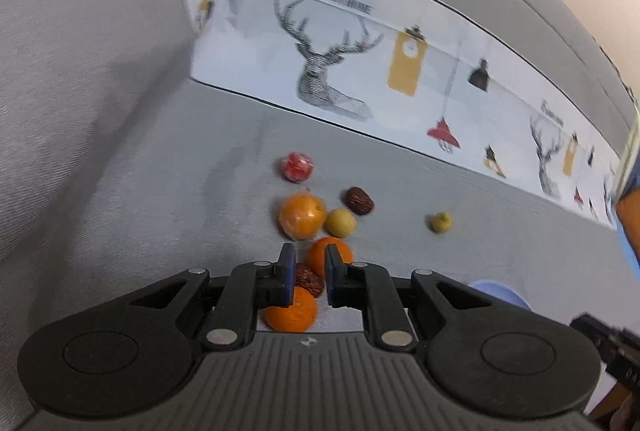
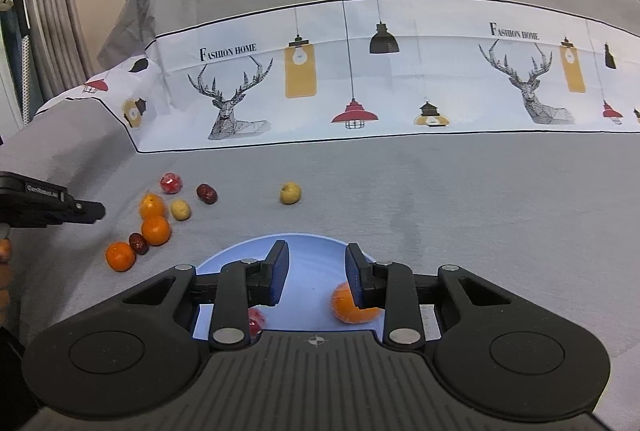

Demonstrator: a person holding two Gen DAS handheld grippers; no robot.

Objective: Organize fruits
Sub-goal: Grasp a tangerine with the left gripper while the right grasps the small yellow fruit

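Loose fruit lies on the grey cloth: three oranges (image 2: pixel 154 229), two dark red dates (image 2: pixel 207 193), a red wrapped fruit (image 2: pixel 171 183) and two small yellow fruits (image 2: pixel 290 192). My left gripper (image 1: pixel 310 263) is open and empty, hovering over the fruit cluster, with an orange (image 1: pixel 324 255) and a date (image 1: pixel 308 279) between its fingers' line of sight. My right gripper (image 2: pixel 316 263) is open and empty above a light blue plate (image 2: pixel 304 245) that holds an orange (image 2: pixel 348 305) and a red fruit (image 2: pixel 256 321). The left gripper's side also shows in the right wrist view (image 2: pixel 86 211).
A white printed band with deer and lamps (image 2: pixel 360 91) crosses the cloth behind the fruit. The cloth rises in a fold at the left (image 1: pixel 80 91). The plate's edge shows in the left wrist view (image 1: pixel 504 293). Curtains hang at far left (image 2: pixel 52 11).
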